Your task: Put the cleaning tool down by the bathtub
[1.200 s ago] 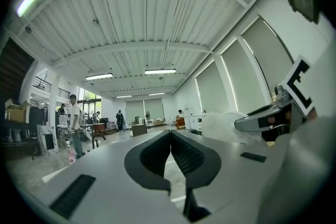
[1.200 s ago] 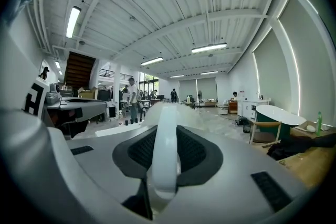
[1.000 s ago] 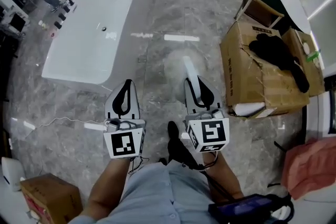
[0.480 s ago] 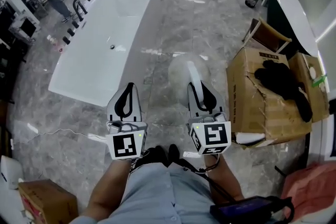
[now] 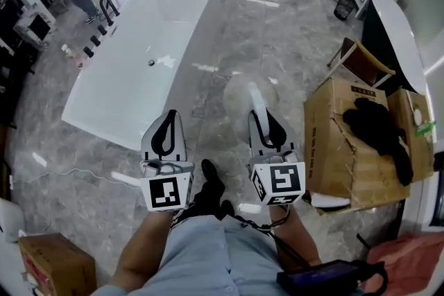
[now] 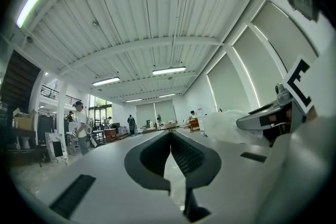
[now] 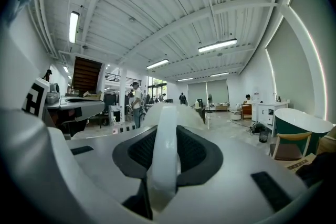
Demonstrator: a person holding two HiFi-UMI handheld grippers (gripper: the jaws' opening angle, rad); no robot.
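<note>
The right gripper clamps the cleaning tool by its white handle. The left gripper has its jaws together, empty, near the bathtub.

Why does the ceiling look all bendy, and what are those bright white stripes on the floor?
Left gripper view and right gripper view: wide-angle lenses bend the ceiling beams and darken the corners. Head view: the polished floor mirrors ceiling lamps as white streaks, and the cleaning tool has a pale head that looks hazy.
</note>
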